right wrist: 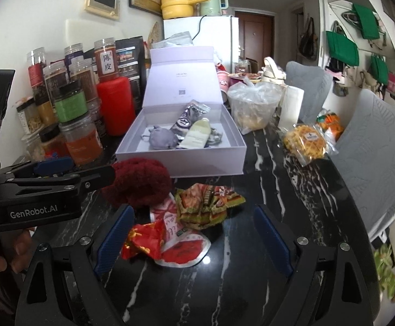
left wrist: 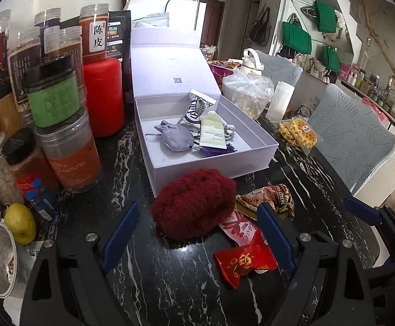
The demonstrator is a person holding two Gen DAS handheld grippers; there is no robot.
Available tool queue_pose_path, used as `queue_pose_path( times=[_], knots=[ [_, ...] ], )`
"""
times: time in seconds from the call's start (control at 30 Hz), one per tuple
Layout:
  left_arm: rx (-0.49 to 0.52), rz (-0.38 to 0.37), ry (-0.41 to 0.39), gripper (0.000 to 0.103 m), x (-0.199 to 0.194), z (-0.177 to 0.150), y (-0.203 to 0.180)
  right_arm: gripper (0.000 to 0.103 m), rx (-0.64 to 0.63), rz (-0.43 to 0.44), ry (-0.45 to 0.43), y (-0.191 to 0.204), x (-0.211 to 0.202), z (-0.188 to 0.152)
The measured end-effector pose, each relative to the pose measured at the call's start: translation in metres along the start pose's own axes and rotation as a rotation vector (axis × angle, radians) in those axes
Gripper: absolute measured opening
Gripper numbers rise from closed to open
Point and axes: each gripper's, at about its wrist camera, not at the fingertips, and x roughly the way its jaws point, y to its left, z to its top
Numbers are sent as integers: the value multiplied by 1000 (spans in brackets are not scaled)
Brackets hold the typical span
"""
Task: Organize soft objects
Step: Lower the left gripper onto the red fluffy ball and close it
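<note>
At the left of the frame we see stacked spice jars (left wrist: 61, 125) beside a red canister (left wrist: 103, 96), and a yellow-green apple (left wrist: 21, 224) lower left. At right, a bagged waffle (right wrist: 304, 141) lies on the black marble table (right wrist: 251, 285) beside grey chairs (right wrist: 382, 157).

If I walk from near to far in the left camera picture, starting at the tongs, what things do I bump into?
Left tongs → fuzzy red ball → white box wall → gray pouch → open box lid.

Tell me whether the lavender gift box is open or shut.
Open. The box has its hinged lid standing up behind it, and the grey pouch and sachets lie exposed inside.
</note>
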Motion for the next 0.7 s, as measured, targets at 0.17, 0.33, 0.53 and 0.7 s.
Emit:
queue_pose_path(
  times=[0.17,0.33,0.53,0.7],
  knots=[
    [10,-23,19,89,19,-1,-3,90,11,-3,20,-7,13,-7],
    [15,-23,47,89,43,4,-4,90,24,-9,37,-15,25,-7],
    [37,-7,98,89,72,7,-8,90,45,-15,55,-25,36,-7],
    [74,5,124,89,89,12,-7,91,78,0,75,-32,45,-7]
  ],
)
